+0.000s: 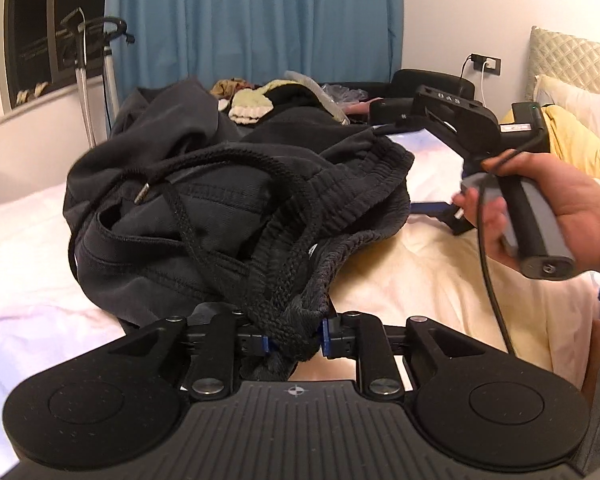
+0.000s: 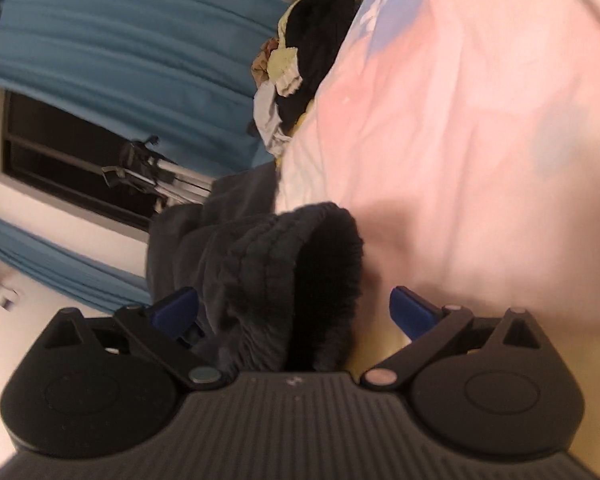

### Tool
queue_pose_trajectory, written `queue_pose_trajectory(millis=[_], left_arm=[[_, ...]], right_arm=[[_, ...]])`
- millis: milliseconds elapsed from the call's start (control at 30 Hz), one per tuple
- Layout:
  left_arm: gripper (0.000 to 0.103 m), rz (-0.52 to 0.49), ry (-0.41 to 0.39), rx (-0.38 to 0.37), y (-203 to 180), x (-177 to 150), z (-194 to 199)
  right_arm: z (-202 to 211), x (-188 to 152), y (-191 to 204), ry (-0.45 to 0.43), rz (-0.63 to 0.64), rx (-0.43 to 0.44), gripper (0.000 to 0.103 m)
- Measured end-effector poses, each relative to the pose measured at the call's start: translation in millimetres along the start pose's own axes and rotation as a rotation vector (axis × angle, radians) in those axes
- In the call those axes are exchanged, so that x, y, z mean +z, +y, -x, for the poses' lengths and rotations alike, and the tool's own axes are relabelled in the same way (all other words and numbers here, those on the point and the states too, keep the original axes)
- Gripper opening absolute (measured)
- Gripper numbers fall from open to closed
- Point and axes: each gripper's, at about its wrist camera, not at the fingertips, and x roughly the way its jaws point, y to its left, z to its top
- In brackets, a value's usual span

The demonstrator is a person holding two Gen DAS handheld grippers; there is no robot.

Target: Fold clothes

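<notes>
- The left gripper point(image 1: 296, 338) pinches the ribbed waistband of the dark garment point(image 1: 220, 216), which lies bunched on the white bedsheet point(image 1: 40, 272); the pinched cloth hides both pads.
- A black drawstring point(image 1: 188, 216) loops across the heap, its far end lost in the folds.
- The right gripper point(image 2: 294, 312) stands spread wide, rolled sideways, with a ribbed edge of the garment between its blue fingers point(image 2: 410, 308), pads not pressing.
- The right hand point(image 1: 556, 208) is cut off at the frame edge.
- The far clothes pile point(image 1: 256, 104) is blurred.
</notes>
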Motion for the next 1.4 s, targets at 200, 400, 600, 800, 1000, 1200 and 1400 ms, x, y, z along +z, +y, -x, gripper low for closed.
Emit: queue_pose_trajectory(millis=[200, 400, 600, 800, 1000, 1200, 1400], left_arm=[[0.043, 0.013, 0.01, 0.011, 3, -2, -12], [0.055, -0.037, 0.048, 0.055, -5, -11, -35], [0.036, 0.032, -0.076, 0.071, -2, 3, -7], [0.022, 0.201, -0.355, 0.05, 24, 18, 67], [0.021, 0.488, -0.564, 0.063, 99, 13, 125], [0.021, 0.817, -0.635, 0.196, 226, -2, 140], [0.02, 0.979, -0.602, 0.361, 357, -31, 116]], right_arm=[[-5, -1, 27, -0.009, 0.121, 0.159, 0.054], [-17, -8, 9, 0.015, 0.145, 0.02, 0.019], [11, -11, 48, -0.133, 0.284, 0.056, 0.015], [39, -36, 150, -0.289, 0.512, 0.138, 0.014], [-4, -78, 277, -0.252, 0.717, 0.291, 0.014], [-153, -157, 375, -0.073, 0.906, 0.392, 0.014], [-325, -271, 409, 0.129, 1.085, 0.367, 0.014]])
